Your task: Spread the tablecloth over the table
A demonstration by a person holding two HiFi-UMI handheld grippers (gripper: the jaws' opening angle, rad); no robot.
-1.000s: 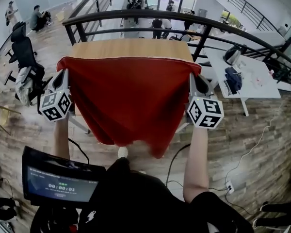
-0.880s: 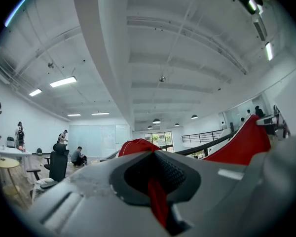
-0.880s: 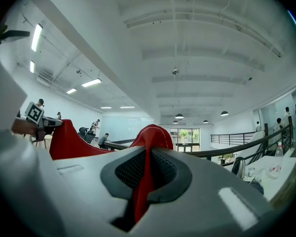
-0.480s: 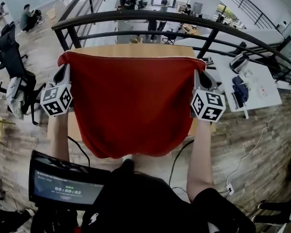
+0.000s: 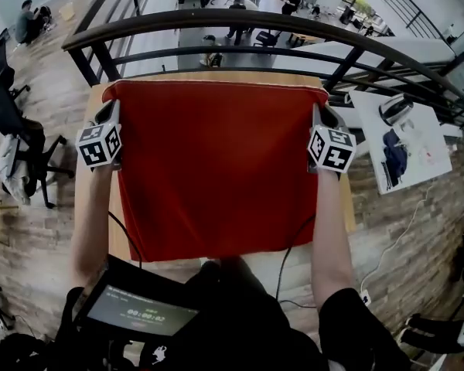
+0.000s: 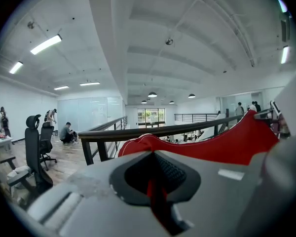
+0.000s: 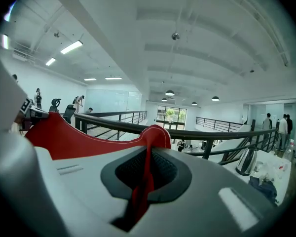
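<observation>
I am pinching the red tablecloth (image 5: 216,168) at its two far corners. My left hand-held gripper (image 5: 110,113) is clamping one corner, jaws closed tight on the fabric, and my right hand-held gripper (image 5: 319,114) is clamping the other the same way. The cloth is stretching flat between them over the wooden desk (image 5: 209,76), its far hem sitting just short of the desk edge beside the black railing (image 5: 216,25).
</observation>
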